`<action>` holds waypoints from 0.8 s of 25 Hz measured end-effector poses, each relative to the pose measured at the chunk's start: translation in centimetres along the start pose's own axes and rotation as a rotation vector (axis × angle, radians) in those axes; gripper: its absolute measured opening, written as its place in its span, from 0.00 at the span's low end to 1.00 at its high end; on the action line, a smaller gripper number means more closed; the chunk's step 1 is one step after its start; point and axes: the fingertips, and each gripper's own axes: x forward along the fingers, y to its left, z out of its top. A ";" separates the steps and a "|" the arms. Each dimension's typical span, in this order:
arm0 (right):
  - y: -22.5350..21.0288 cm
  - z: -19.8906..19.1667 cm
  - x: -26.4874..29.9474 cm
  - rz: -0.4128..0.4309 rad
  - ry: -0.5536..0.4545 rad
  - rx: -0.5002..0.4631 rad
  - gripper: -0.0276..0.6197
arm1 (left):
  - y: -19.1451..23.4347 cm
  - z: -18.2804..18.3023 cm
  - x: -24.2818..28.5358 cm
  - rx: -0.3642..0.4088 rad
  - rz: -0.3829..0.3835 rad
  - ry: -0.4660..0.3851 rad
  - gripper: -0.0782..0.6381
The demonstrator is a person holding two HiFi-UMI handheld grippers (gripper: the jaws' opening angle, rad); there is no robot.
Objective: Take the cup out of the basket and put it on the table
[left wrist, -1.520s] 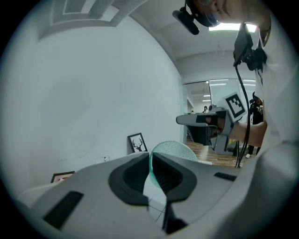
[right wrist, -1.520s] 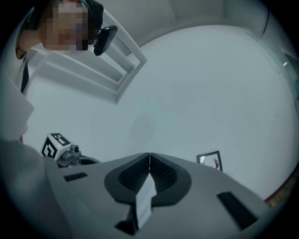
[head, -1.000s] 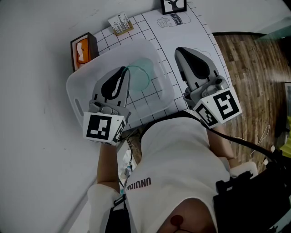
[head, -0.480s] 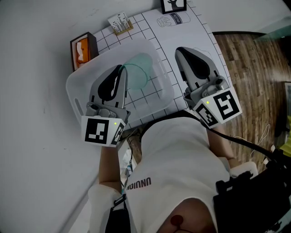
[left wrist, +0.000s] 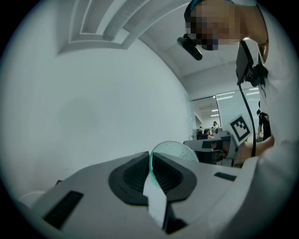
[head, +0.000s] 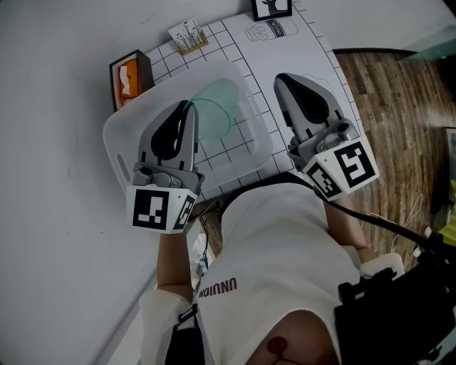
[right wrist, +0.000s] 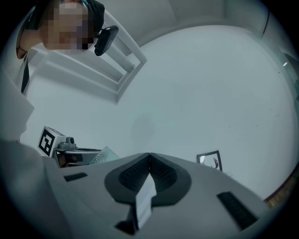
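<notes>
- Plainly, the left gripper [head: 189, 107] is clamped on the cup [head: 214, 117]: in the left gripper view its jaws press together on the cup's thin green wall, with the gripper [left wrist: 150, 156] pointing forward and the cup's pale, speckled body [left wrist: 175, 150] rising just beyond the jaw tips
- From the head view the cup is a see-through green one, held at its rim and hanging over the far right part of the basket [head: 117, 132]; whether it touches the basket's floor or is lifted off it cannot be told
- The basket is a shallow white translucent tub with rounded corners, lying on the gridded mat [head: 235, 43] so that the mat's black lines show through its bottom
- The right gripper [head: 279, 77] is beside the basket, above the bare mat to its right, and well apart from the cup
- In the right gripper view that gripper [right wrist: 149, 155] has its jaws shut tight against each other with nothing between them
- Each gripper carries a marker cube at its rear, the left cube [head: 160, 207] near the basket's near rim and the right cube [head: 345, 167] at the near edge of the mat
- An orange box [head: 128, 77] stands just beyond the basket's far left corner
- A small card holder [head: 189, 36] sits on the mat's far edge
- A black-framed picture [head: 272, 8] stands at the mat's far side, and it also shows in the right gripper view [right wrist: 210, 161] to the right of the jaws
- A wooden floor [head: 385, 93] lies to the right of the table
</notes>
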 end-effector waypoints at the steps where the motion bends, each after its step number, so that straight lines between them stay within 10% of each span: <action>1: 0.0 0.0 0.0 0.000 0.000 -0.001 0.07 | 0.0 0.1 0.0 -0.001 0.002 -0.004 0.15; 20: 0.0 0.1 0.0 -0.004 0.004 -0.026 0.07 | -0.3 0.8 -0.1 0.001 -0.003 -0.028 0.15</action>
